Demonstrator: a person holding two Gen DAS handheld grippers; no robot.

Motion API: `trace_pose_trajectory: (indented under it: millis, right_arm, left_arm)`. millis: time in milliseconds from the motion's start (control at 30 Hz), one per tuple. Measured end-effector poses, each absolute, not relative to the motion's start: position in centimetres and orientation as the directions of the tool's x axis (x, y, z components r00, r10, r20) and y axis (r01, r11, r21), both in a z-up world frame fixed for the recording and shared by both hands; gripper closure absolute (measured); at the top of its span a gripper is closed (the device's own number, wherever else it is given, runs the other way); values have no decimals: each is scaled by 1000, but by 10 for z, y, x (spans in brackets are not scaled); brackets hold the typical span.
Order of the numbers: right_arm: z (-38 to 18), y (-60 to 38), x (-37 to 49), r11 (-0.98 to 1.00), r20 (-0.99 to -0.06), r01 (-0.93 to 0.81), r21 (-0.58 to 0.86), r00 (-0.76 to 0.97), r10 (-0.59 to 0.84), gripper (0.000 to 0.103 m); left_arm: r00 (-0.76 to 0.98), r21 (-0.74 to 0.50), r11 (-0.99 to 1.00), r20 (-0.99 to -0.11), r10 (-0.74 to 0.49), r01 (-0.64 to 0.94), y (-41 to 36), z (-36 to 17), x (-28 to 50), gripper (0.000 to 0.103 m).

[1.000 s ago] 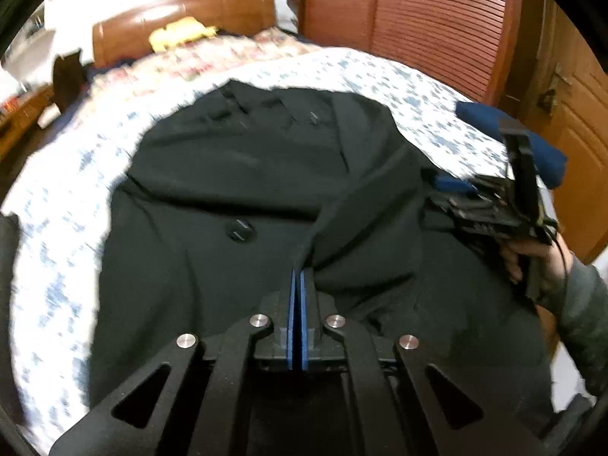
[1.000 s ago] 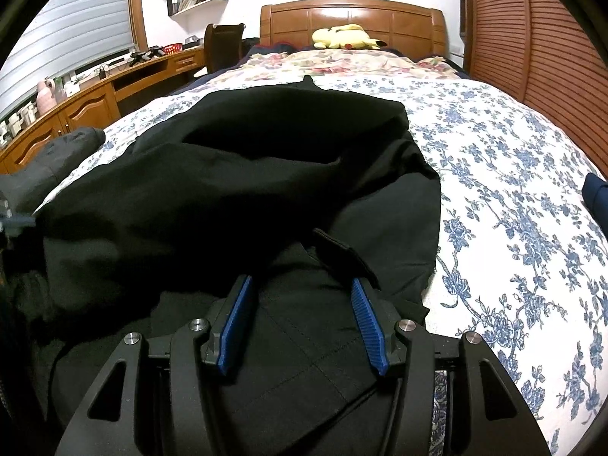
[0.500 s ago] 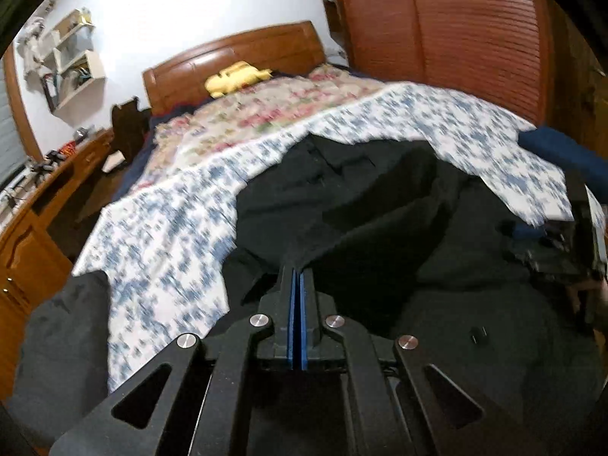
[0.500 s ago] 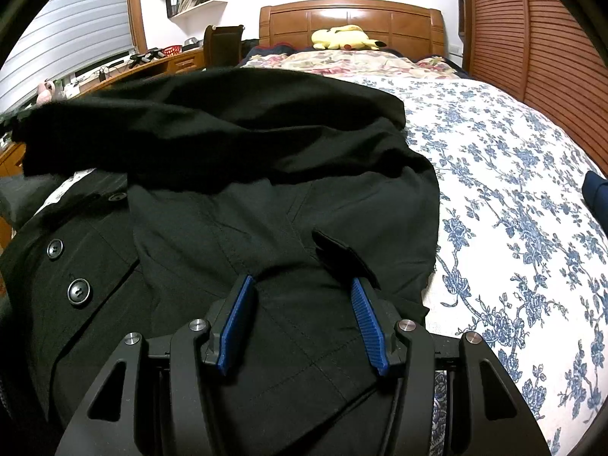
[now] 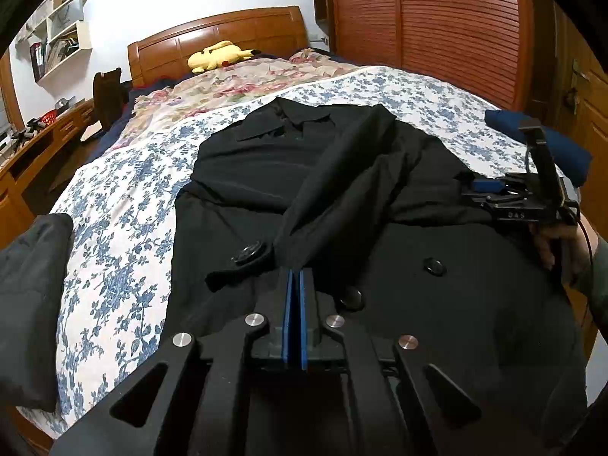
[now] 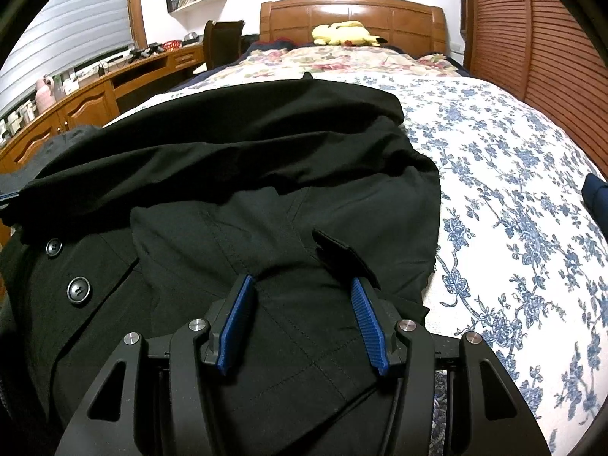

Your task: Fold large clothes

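Black coat [image 5: 380,266] spread down the middle of the floral bed [image 5: 114,266], collar toward the headboard. Left gripper [image 5: 294,285] pinched tight on the sleeve [image 5: 342,190], drawn diagonally across the front. Right gripper [image 6: 300,323] half-open over the right-side edge, gripping nothing. Sleeve fold apparently under way; next, probably laying the sleeve flat and releasing.

A bedroom in a home: a bed [image 6: 494,174] with blue floral sheet, a wooden headboard [image 6: 353,15] with a yellow plush [image 6: 345,34] before it, a slatted wooden wardrobe [image 5: 437,26] alongside, wall shelves [image 5: 57,49] and a long wooden desk [image 6: 76,110].
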State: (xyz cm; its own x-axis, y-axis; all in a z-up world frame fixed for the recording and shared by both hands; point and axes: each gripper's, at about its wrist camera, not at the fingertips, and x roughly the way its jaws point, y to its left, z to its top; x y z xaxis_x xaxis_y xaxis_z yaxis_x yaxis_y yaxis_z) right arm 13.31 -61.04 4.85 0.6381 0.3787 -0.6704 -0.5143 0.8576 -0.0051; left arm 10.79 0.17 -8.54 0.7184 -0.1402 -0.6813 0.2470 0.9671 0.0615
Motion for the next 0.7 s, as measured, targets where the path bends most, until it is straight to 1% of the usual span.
trace_pose_trajectory:
  millis: [33,67,100,133,200,267,333,367,400,433,467,500,700]
  right_arm:
    - [52,-608,134,856,-680,-517,-15,633,370,47]
    - [56,-605,134,851,-683,-525,-23,629,370,47]
    - [62,-603,133,845,-681,-535,-30,630,374,47]
    - [69,-599,133,839,-673,-542,-40,636,379,47]
    - [83,-591,135,828,-661,-558,-47,639,393,47]
    - [96,-580,141,815,-648,-578,-47,638,415,47]
    - [107,-563,151,801,-644,-596,-54,634,428,48]
    - [111,-555,157,795,-642,-604,-57,632,434,48]
    - [115,-545,164,789,-642,-613,-54,627,442,47]
    - [116,-535,171,783,-645,-621,-48,618,450,48]
    - [117,-526,179,778,-651,-627,-43,608,455,48]
    - [116,-515,187,774,-656,-632,-36,599,459,48]
    - [91,-460,222,742,-725,-671,-9,515,457,48]
  left_arm:
    - [722,56,968,-677,-143,243,3,-84,107,100]
    - [727,48,970,-671,-145,238,7,-82,105,98]
    - [731,40,971,-665,-150,236,8,-81,104,91]
    - [738,24,973,-655,-160,232,13,-79,103,87]
    - [750,-6,975,-639,-173,220,22,-75,101,76]
    - [762,-18,978,-625,-172,206,31,-72,101,70]
    - [774,-8,982,-614,-154,188,41,-71,100,68]
    - [776,-6,984,-614,-146,180,45,-72,100,63]
    - [778,-7,985,-612,-140,172,50,-72,100,53]
    - [780,-13,986,-610,-138,164,56,-73,99,49]
    - [781,-20,988,-610,-136,156,61,-75,99,42]
    - [780,-28,989,-611,-134,148,66,-77,99,39]
    - [773,-42,994,-626,-104,99,90,-88,98,36]
